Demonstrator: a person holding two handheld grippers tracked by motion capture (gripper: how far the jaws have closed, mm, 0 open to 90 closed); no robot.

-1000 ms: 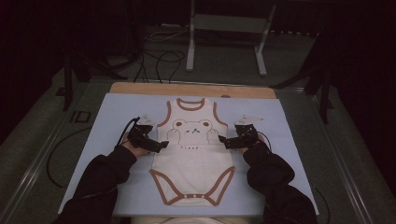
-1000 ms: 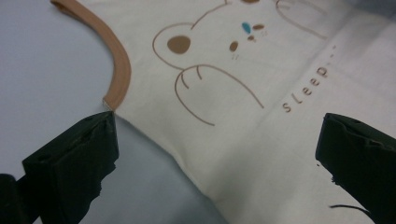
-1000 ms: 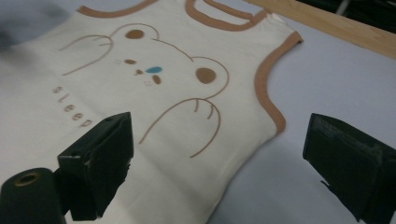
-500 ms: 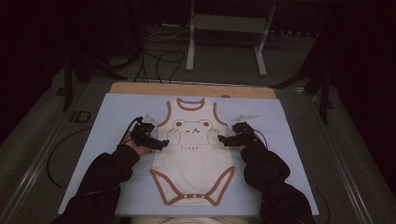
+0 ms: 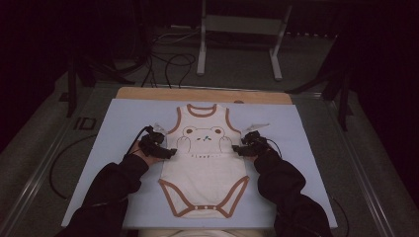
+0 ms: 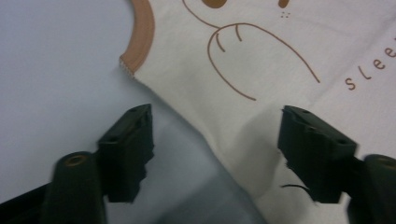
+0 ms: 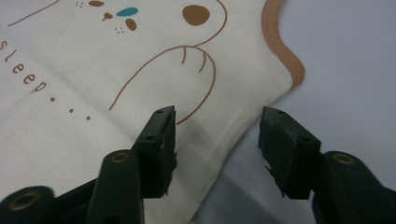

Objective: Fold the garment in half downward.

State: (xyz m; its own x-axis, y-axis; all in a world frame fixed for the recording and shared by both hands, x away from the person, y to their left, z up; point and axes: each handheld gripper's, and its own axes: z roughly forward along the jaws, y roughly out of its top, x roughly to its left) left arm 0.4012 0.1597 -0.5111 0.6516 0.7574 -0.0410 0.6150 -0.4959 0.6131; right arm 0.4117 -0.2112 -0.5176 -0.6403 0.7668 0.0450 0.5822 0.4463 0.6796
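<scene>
A cream baby bodysuit (image 5: 204,163) with brown trim and a bear print lies flat on the light blue mat (image 5: 118,123). My left gripper (image 5: 169,152) rests at its left side edge, just under the armhole. In the left gripper view the bodysuit's side edge (image 6: 219,135) runs between the gripper's (image 6: 215,151) jaws, which have just been closing and still stand apart. My right gripper (image 5: 236,147) sits at the opposite side edge. Its (image 7: 218,149) jaws have also just been closing, with the fabric edge (image 7: 243,121) between them and a gap on both sides.
The mat covers a wooden tabletop (image 5: 202,94). Behind the table a metal stand (image 5: 242,44) and loose cables (image 5: 168,64) sit on the dark floor. Bare mat lies to the left and right of the bodysuit.
Both hands have stayed at the bodysuit's sides with only slight shifts. The bodysuit lies as it did before.
</scene>
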